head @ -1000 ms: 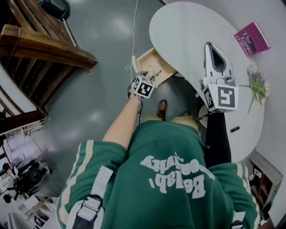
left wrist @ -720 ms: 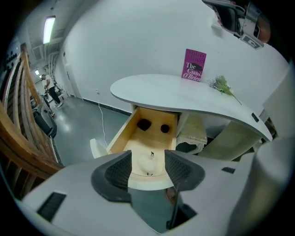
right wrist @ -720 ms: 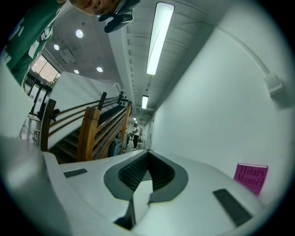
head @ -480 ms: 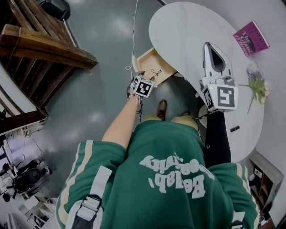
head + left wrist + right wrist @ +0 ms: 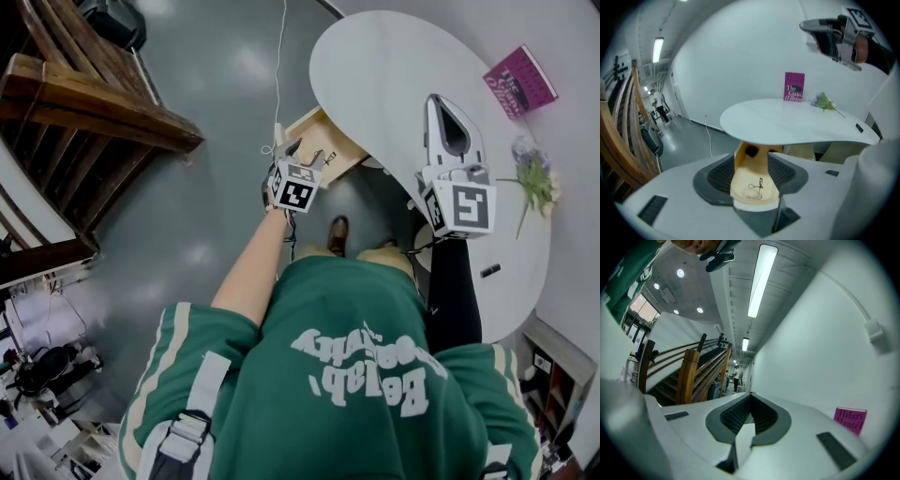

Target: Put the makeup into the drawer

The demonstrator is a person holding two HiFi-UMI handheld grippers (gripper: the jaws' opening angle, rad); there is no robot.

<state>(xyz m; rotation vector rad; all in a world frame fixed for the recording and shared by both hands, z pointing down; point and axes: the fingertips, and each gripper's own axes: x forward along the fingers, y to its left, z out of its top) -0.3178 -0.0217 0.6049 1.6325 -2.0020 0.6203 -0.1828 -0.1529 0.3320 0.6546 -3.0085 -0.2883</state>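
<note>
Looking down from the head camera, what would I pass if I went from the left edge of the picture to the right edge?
Wooden stair rail → left hand-held gripper → right hand-held gripper → flower sprig.

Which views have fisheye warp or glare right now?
Left gripper view: heavy fisheye, table edge bows, corners vignetted black, drawer contents sharp. Right gripper view: same warp, ceiling light blown out. Head view: soft glare patches on floor.
</note>
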